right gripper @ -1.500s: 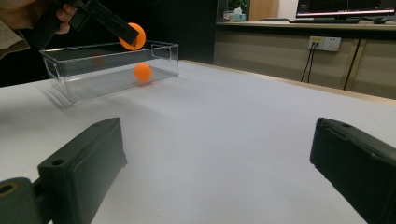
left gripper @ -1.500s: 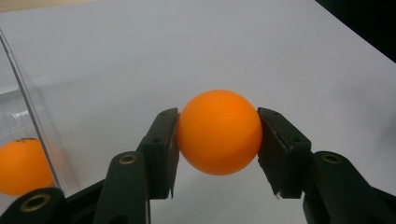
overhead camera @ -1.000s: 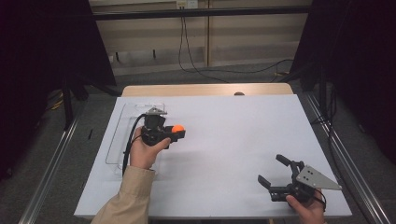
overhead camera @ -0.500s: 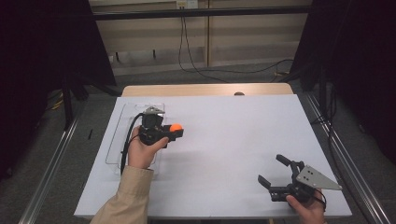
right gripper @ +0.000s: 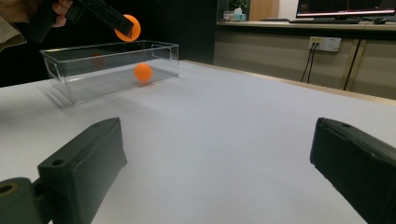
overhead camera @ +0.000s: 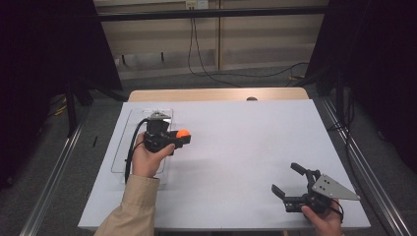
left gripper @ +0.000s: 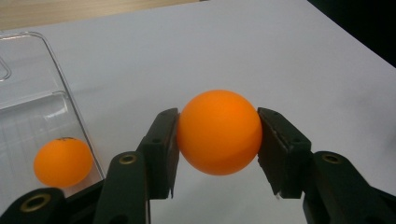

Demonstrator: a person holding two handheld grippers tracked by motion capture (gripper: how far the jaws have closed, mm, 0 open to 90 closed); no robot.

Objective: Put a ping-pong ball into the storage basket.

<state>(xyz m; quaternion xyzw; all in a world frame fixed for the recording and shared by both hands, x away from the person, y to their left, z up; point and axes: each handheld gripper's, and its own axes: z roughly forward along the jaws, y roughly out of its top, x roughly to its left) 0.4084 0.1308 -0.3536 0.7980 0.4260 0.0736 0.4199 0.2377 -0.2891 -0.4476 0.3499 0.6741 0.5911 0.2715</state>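
Ball (left gripper: 218,132) sits clamped in the left gripper (left gripper: 218,154) just beside the clear tray (left gripper: 70,112); centre it above the tray before releasing.

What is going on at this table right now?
A person holds a gripper in each hand. The left gripper is clamped on an orange ball, held above the white table beside a clear plastic tray. A second orange ball lies in that tray. The right gripper rests open and empty on the table.
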